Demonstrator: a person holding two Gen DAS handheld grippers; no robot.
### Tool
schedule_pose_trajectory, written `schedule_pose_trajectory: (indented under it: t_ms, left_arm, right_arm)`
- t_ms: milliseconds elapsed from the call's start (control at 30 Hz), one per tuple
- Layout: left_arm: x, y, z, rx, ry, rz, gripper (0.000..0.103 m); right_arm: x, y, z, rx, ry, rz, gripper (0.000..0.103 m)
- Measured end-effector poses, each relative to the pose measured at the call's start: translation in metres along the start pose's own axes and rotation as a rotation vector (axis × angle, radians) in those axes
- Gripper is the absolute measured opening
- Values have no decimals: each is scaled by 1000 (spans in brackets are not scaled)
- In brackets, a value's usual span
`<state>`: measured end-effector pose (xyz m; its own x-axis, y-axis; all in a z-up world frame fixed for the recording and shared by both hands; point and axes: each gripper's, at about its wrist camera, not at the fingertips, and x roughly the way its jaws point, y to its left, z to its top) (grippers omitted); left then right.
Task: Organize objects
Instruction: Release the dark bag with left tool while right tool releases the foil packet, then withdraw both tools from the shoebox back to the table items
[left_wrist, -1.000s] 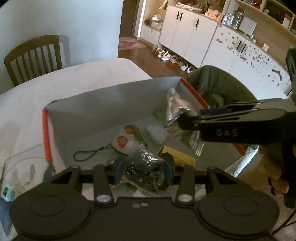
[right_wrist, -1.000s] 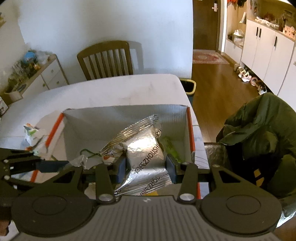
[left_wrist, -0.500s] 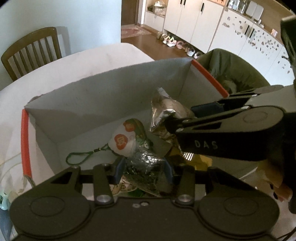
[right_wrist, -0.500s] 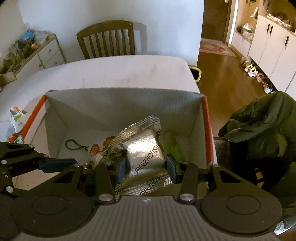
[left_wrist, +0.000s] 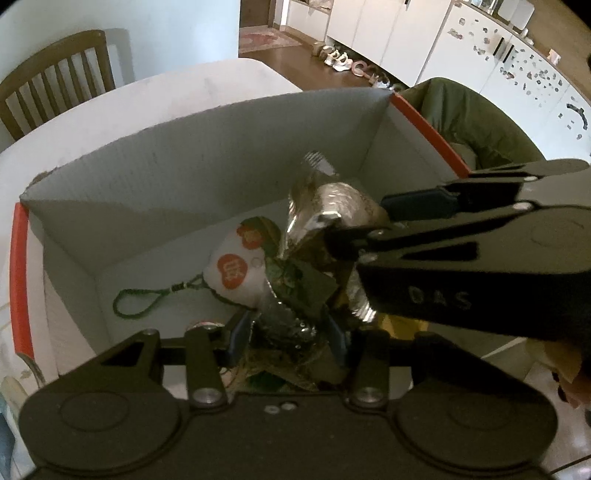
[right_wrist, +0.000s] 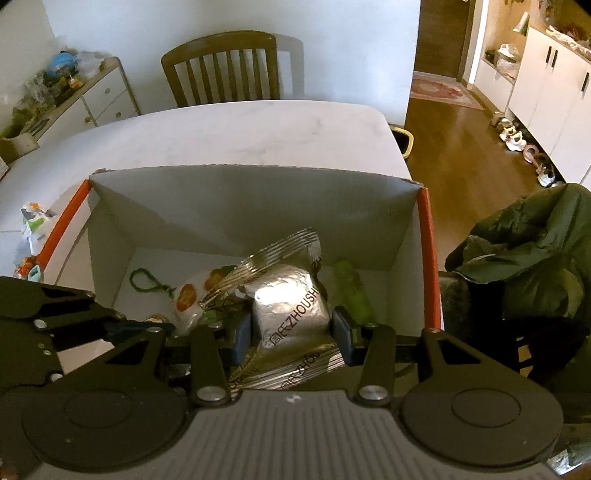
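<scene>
My right gripper (right_wrist: 291, 334) is clamped on a silver foil snack packet (right_wrist: 290, 308) low in the frame's centre, over the orange-edged cardboard box (right_wrist: 255, 206). My left gripper (left_wrist: 286, 332) pinches a dark crinkly packet (left_wrist: 291, 295) beside it. I should lower both near the box floor before letting go, clear of the white pouch (left_wrist: 236, 267) and green tube (right_wrist: 352, 291).

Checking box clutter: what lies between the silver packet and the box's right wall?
In the right wrist view, a green tube lies on the floor between the silver packet and the box's right wall.
</scene>
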<state>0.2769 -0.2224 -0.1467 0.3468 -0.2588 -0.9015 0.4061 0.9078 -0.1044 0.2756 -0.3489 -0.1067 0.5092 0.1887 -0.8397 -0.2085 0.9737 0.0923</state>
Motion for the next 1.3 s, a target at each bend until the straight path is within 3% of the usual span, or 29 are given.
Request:
schedule_pose_trajectory:
  t_ms: [133,233,367,467,1067,1300]
  left_arm:
    - [0,0,-2,0,1,3,51]
    - [-3,-1,-5,3,-6,5,63]
    - [-10,-1,-9,-10,-37,2,66]
    - [-21,1,-11,-19,-67,2,75]
    - [-118,22,-52,-24,-274,-11,85]
    - [-154,44,-68,-33,-344,-16,95]
  right_arm:
    - [-7,-1,-1,2,-12,16,50]
    - [-13,-3,-1,5,-27,21,62]
    - [-19,-8,-3,29,-32,31,63]
    - [-25,-9,-6,38,-39,36,63]
    - [-98,12,-24,63,-168,90,66]
    - [-125,34,-31,65,-217,93,71]
